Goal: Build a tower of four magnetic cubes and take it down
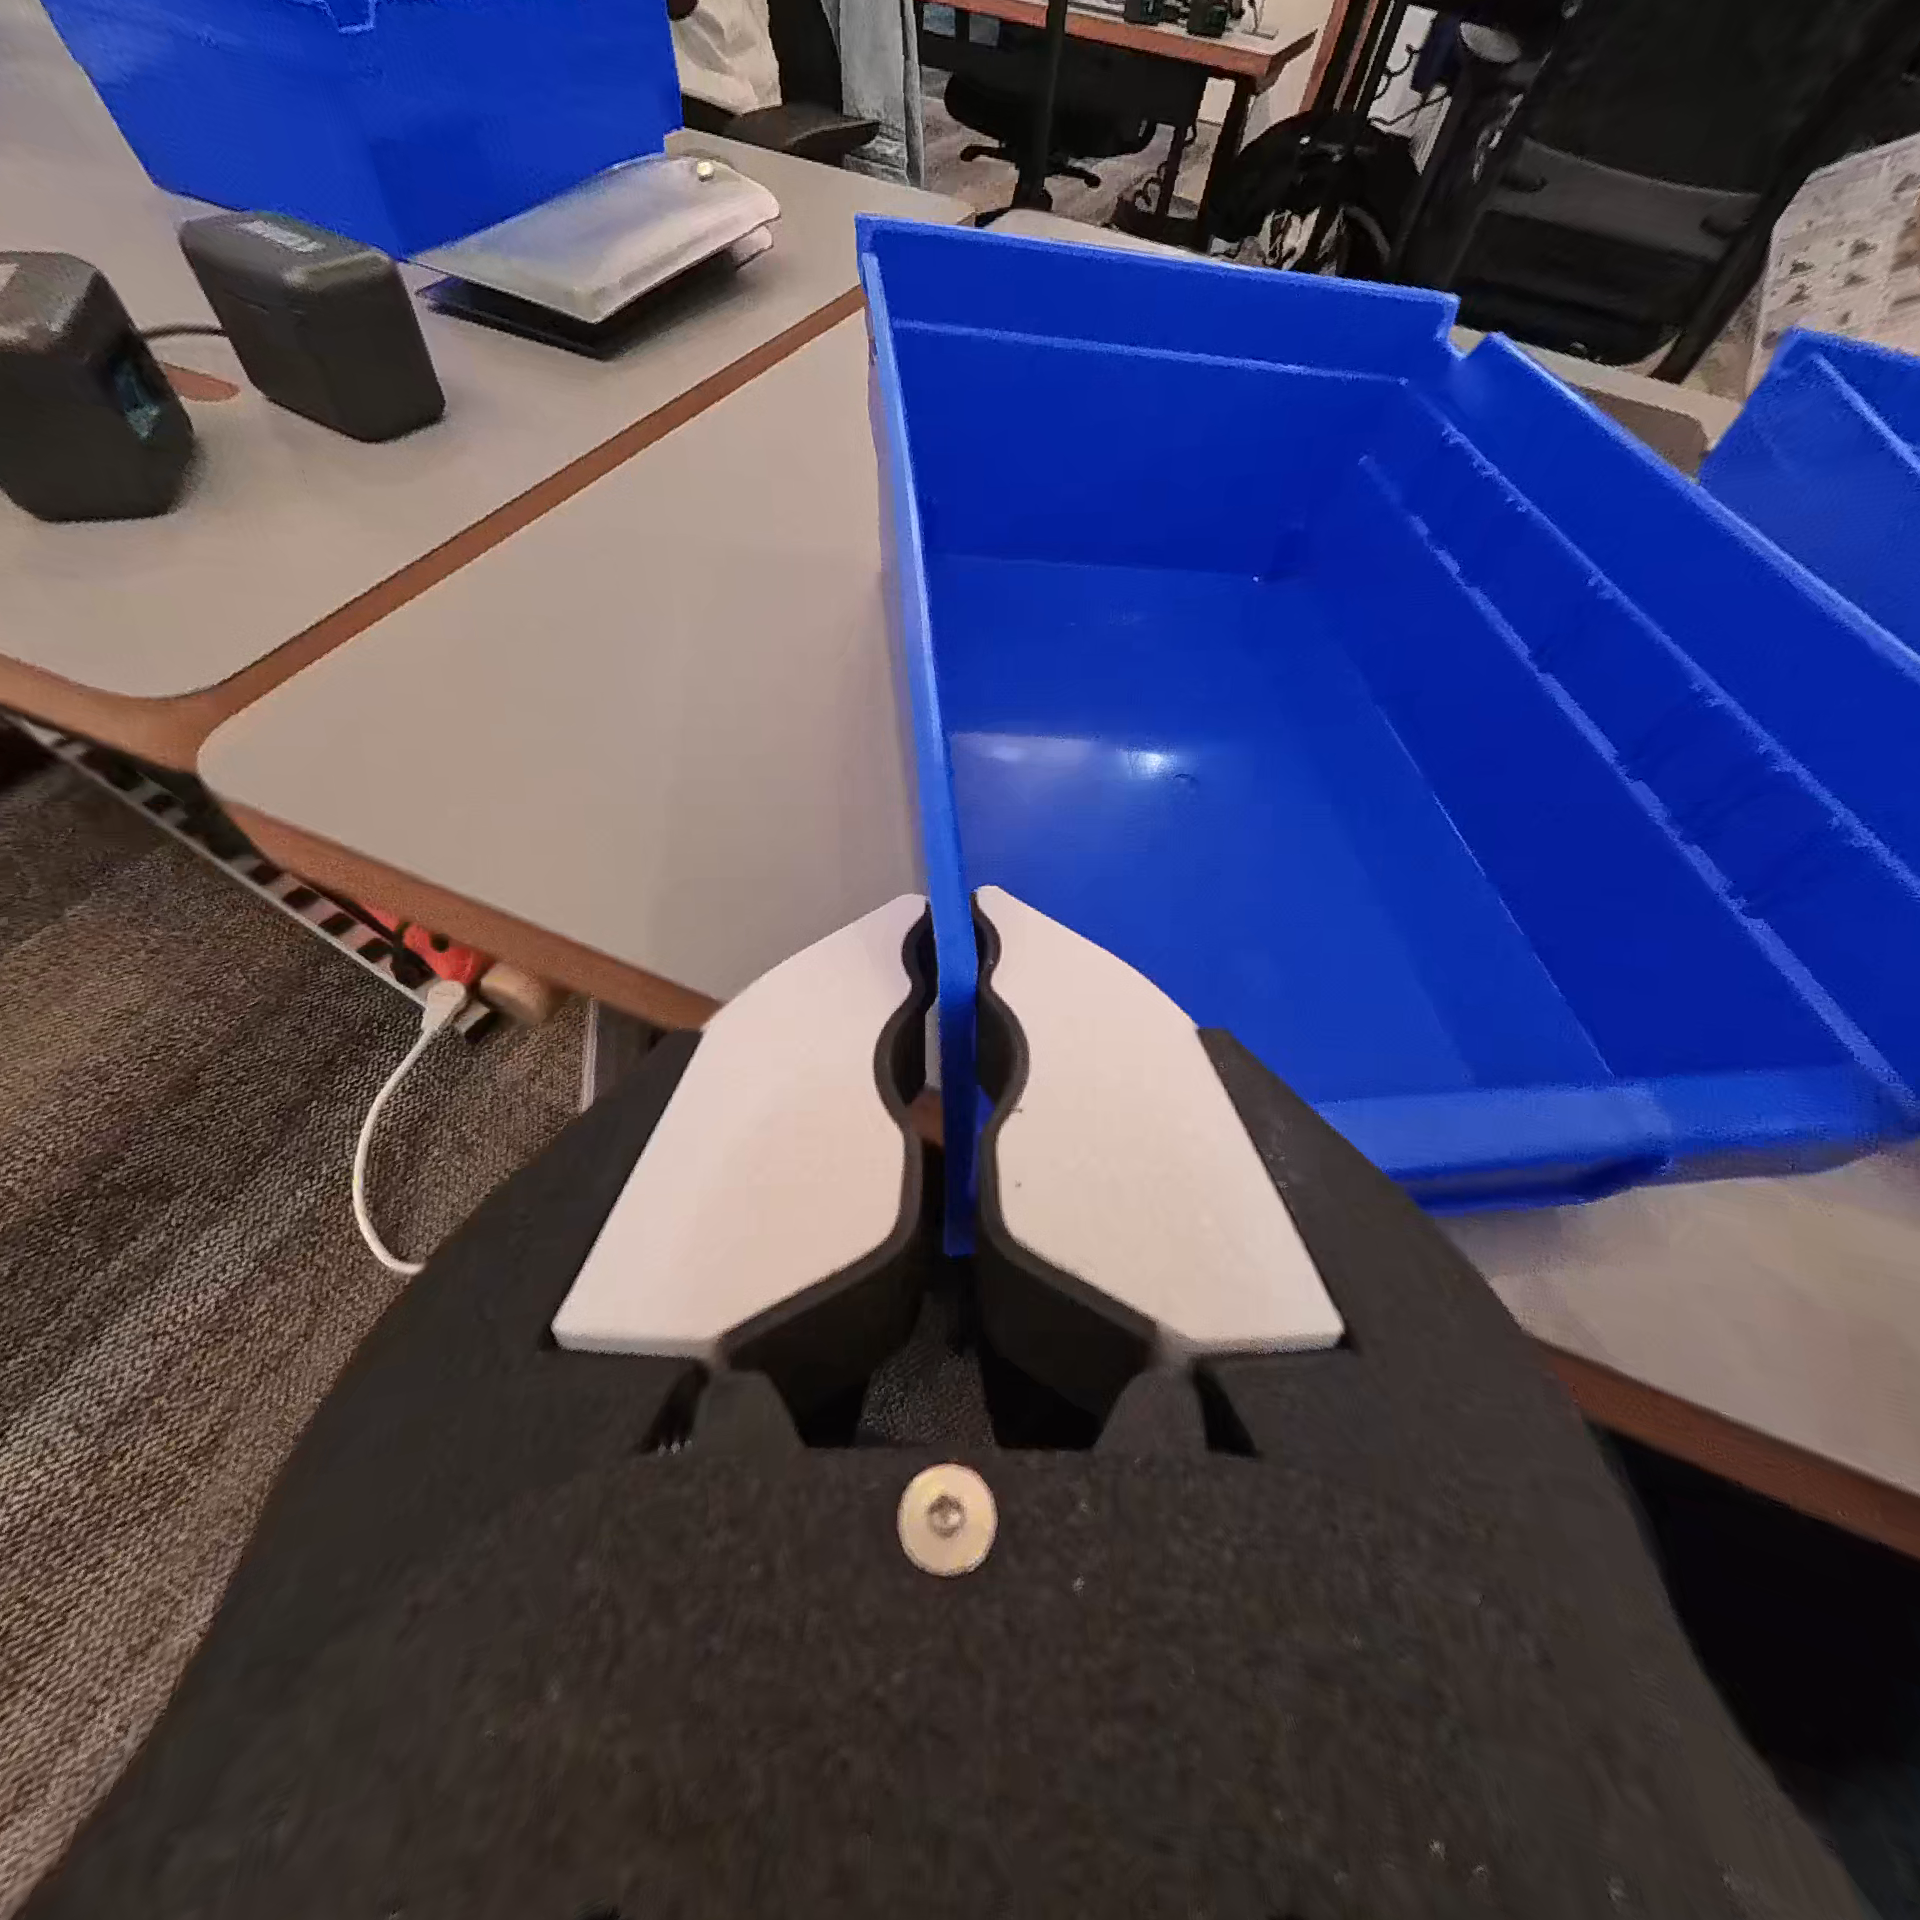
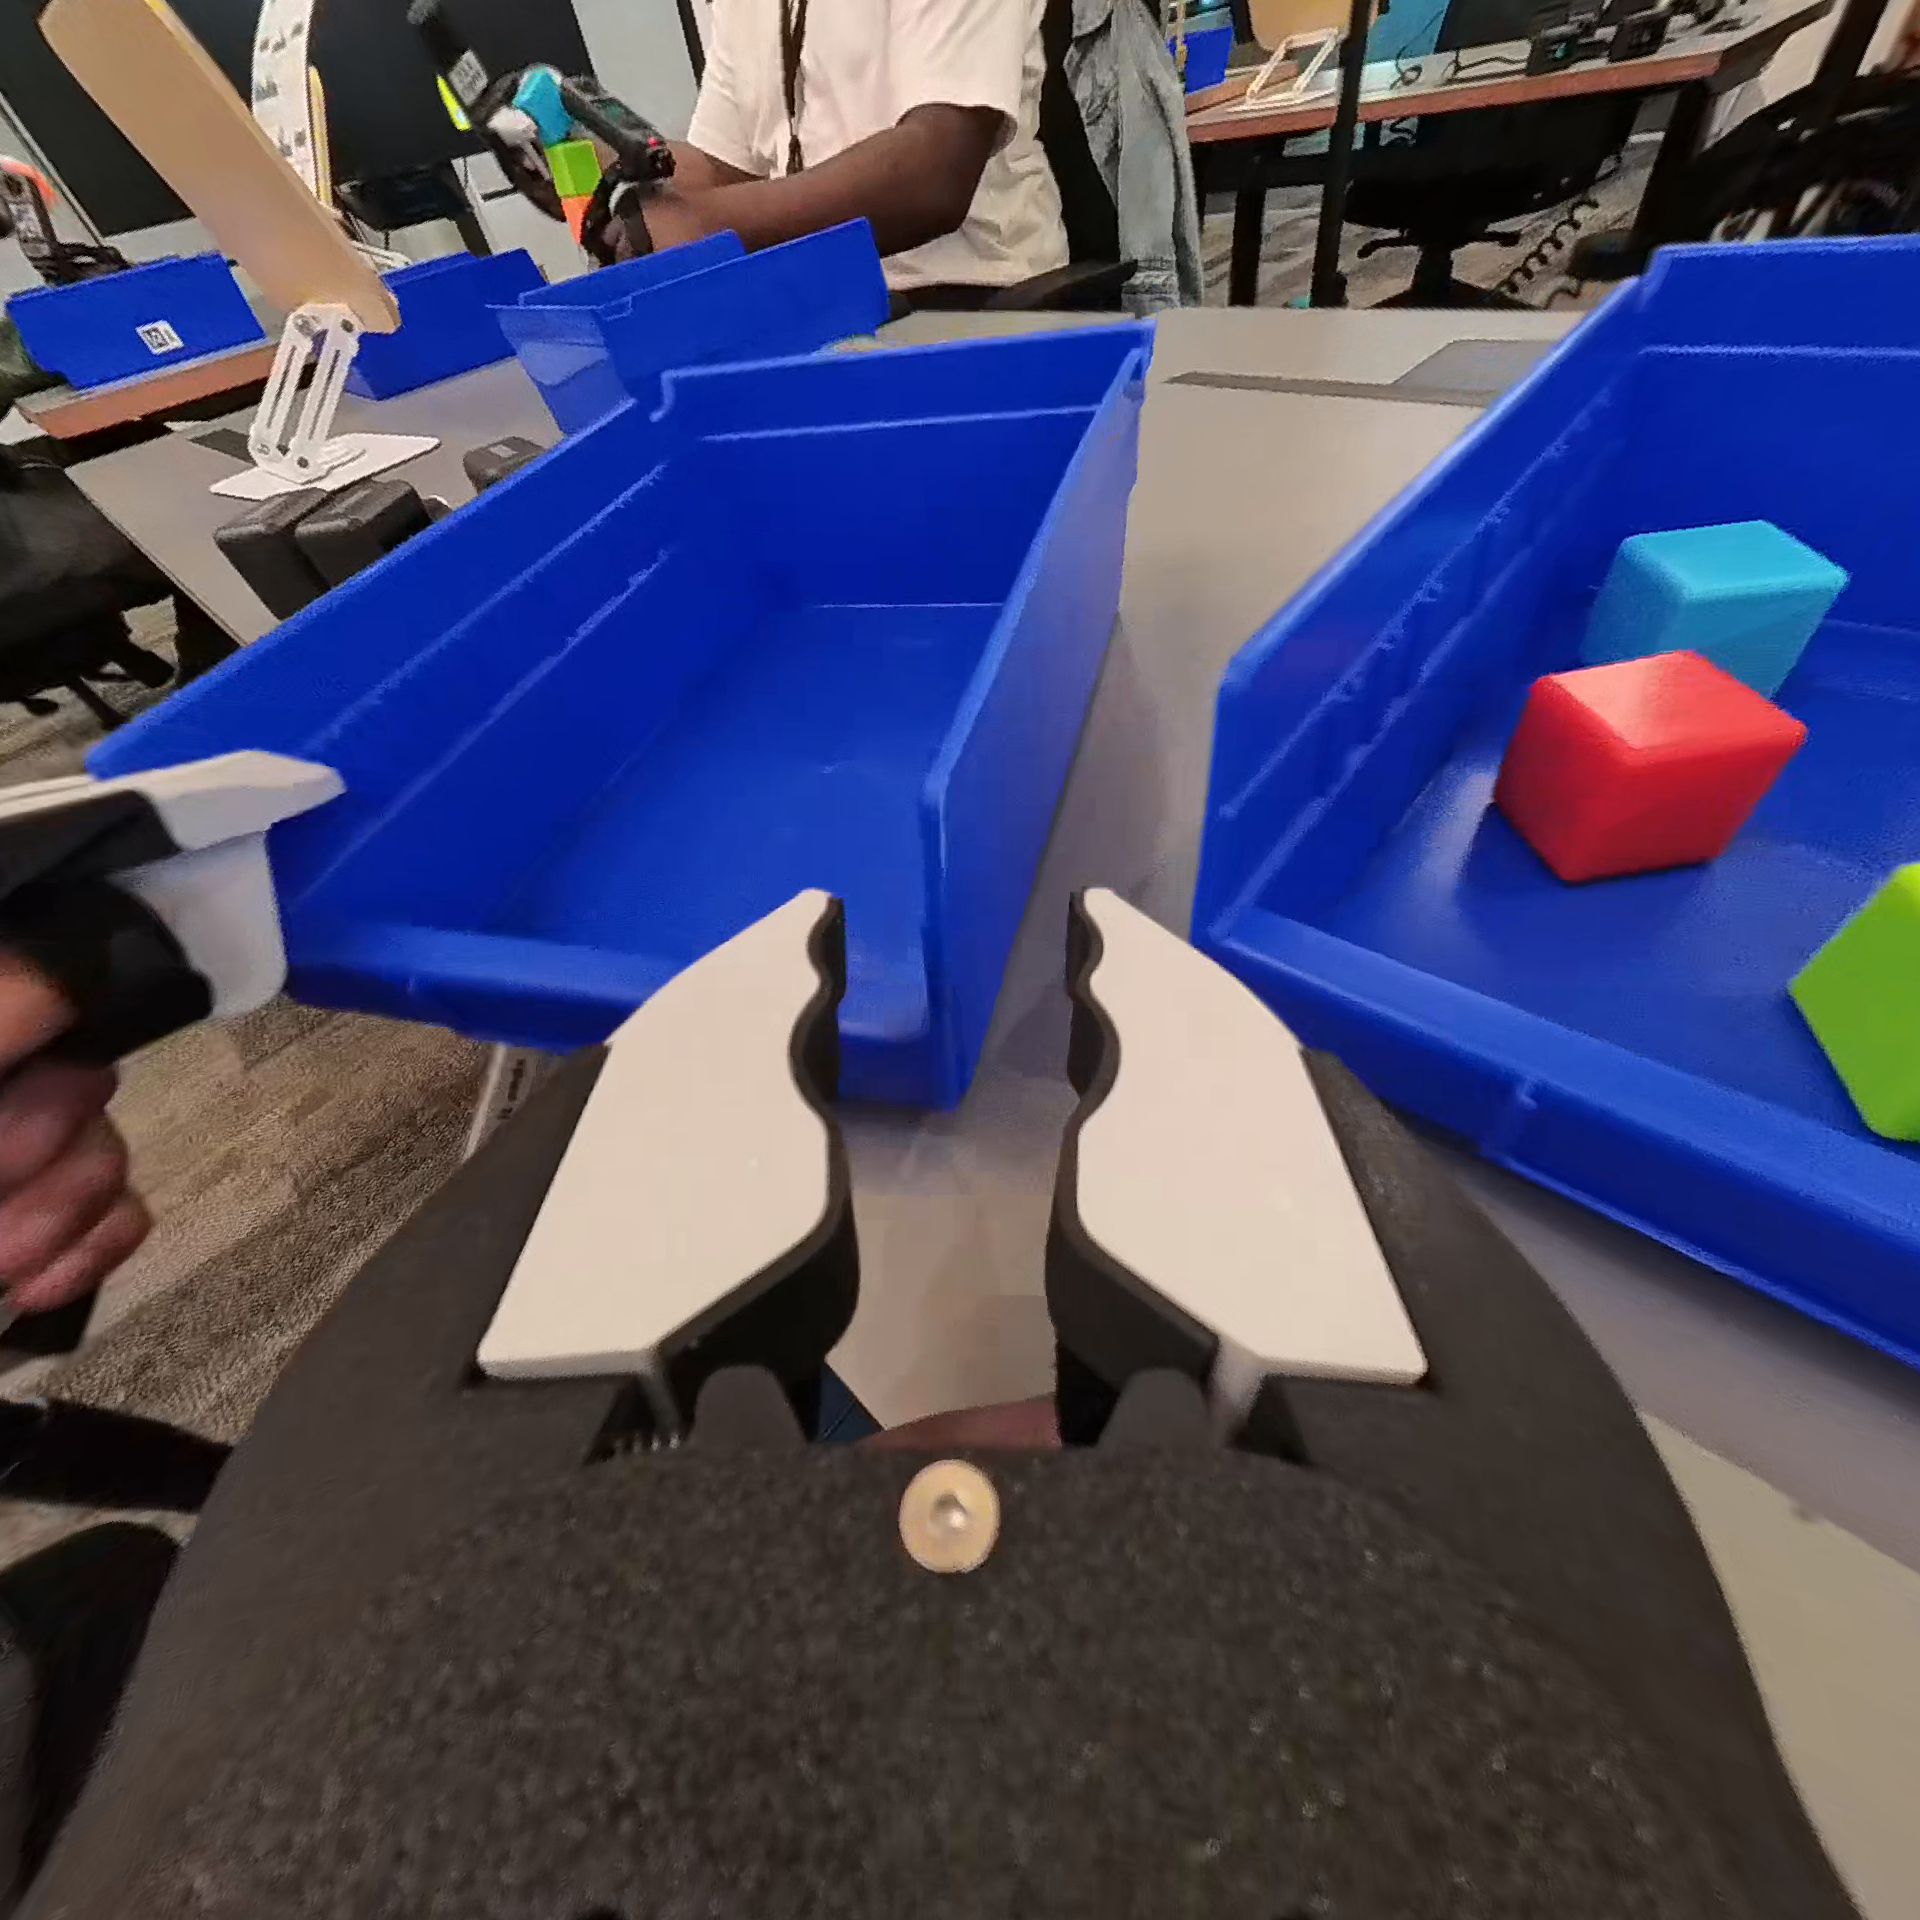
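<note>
The cubes sit in the right-hand bin [image 2: 1351,997]: a red cube [image 2: 1642,758] near its middle, a light blue cube [image 2: 1714,597] touching it behind, and a green cube [image 2: 1870,997] cut off by the frame edge; we cannot see a fourth. Our left gripper [image 1: 951,925] is clamped on the near left wall of the empty bin [image 1: 1299,831], which sits at the desk's [image 1: 571,727] front edge, while our right gripper [image 2: 954,914] hovers part-open over the gap between the bins. We judge the best move is to keep that wall pinned, swing right, and take the red cube squarely by opposite faces; one far bin [image 2: 125,322] bears a small white label, too small to read.
</note>
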The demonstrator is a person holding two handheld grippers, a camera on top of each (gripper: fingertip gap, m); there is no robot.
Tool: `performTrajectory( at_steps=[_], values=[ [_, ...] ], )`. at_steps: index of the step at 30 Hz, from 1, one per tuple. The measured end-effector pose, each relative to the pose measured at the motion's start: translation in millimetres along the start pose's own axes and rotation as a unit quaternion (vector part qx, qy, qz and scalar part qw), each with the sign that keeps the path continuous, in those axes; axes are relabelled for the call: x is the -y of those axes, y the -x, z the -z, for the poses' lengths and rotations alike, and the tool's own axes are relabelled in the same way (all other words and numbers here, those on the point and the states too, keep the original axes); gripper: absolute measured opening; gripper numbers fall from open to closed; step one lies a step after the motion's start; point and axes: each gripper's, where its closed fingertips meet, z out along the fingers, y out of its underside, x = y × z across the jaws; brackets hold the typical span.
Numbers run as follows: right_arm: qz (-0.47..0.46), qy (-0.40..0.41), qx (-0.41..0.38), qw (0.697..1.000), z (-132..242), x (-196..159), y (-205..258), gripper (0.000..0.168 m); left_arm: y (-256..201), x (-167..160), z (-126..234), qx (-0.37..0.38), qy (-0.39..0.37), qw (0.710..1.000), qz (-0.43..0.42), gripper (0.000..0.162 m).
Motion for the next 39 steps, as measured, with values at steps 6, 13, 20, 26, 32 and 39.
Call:
performTrajectory(
  at_steps=[6,13,20,26,32,39],
  values=[
    [0.003,0.002,-0.017,1.000,-11.9,-6.3,4.6,0.007,-4.8,-12.9,32.4,0.002,-0.013,1.000,-0.004,0.004],
    [0.012,-0.069,-0.059,0.996,5.3,21.4,3.5,0.003,-15.5,10.1,55.2,0.043,-0.079,0.995,-0.043,0.003],
    [0.048,-0.206,-0.101,0.972,69.3,117.5,-16.5,0.003,-68.0,89.8,89.1,0.025,-0.208,0.976,-0.055,0.003],
    [0.059,-0.273,-0.200,0.939,152.5,182.4,-103.7,0.003,-190.0,153.1,89.1,-0.078,-0.262,0.960,-0.060,0.002],
    [0.059,-0.269,-0.325,0.905,255.0,199.5,-229.4,0.003,-360.1,156.1,78.5,-0.209,-0.247,0.945,-0.047,0.003],
    [0.007,-0.233,-0.411,0.881,359.5,167.8,-375.2,0.003,-547.5,104.1,75.2,-0.308,-0.190,0.930,-0.067,0.003]
  ],
)
